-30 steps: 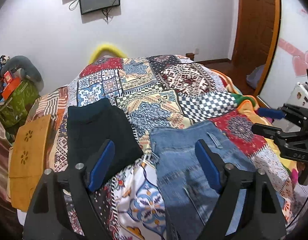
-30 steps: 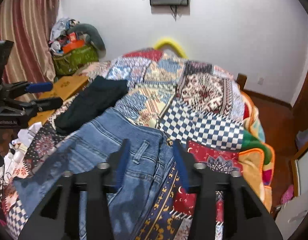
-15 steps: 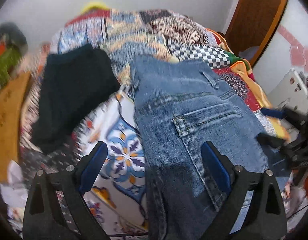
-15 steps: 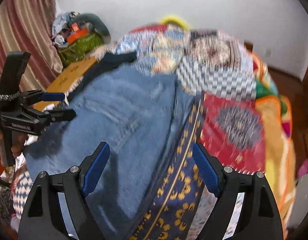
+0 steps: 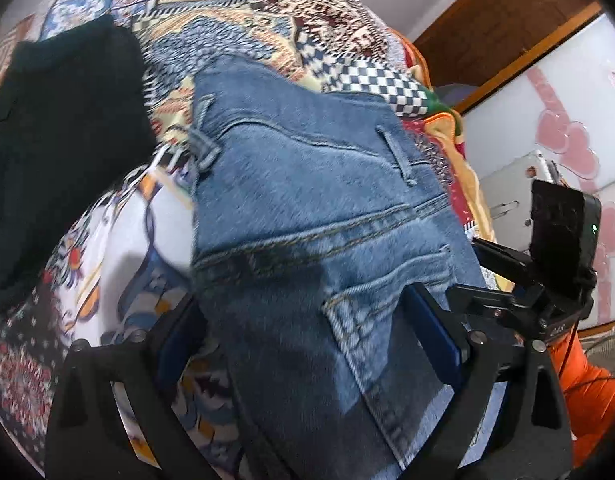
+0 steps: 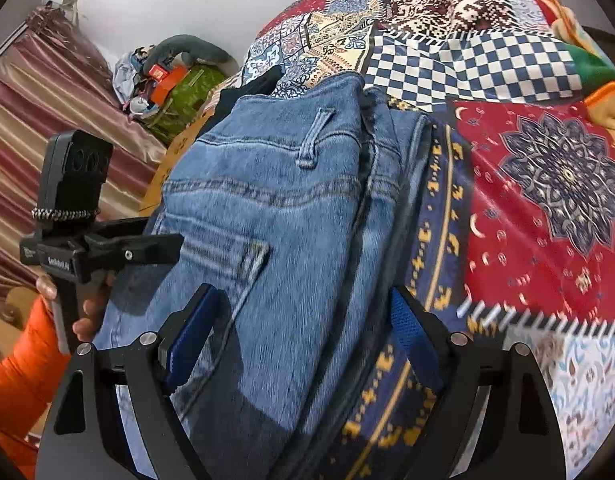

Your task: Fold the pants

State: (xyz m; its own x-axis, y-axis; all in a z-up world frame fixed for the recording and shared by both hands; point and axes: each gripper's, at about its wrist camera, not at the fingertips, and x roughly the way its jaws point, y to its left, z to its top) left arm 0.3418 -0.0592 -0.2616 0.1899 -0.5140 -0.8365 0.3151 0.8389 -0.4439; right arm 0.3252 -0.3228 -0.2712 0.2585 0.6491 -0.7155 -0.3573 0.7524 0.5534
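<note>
So this was the approach-to-grasp step, no fold made yet as far as I could judge. The jeans (image 5: 307, 216) lay flat on the patchwork bedspread (image 6: 547, 184), seat side up with a back pocket and belt loops showing, waistband toward the far end of the bed. A dark garment (image 5: 63, 120) lay just beside them on their left in the left wrist view, not overlapping that I could see. The left gripper (image 5: 303, 340) was released, jaws wide, hanging over the jeans near their left edge: its left finger sat over the bedspread, its right finger over the denim by the pocket, pads (image 5: 431, 340) not pressing on anything I could make out. The right gripper (image 6: 303, 336) was also released, jaws wide, straddling the right side seam, one finger over denim, the other over the blue-and-yellow border of the bedspread. Both pointed steeply downward at the cloth. Whether either fingertip touched fabric I couldn't tell; motion blur hid that. In the right wrist view the person's hand (image 6: 83, 316) and orange sleeve (image 6: 19, 372) carried the left gripper at the far side. Next move, my read: each gripper needs an edge between its pads, pinching all layers, before any lift. Grabbing only the top layer would drag the jeans crooked.
</note>
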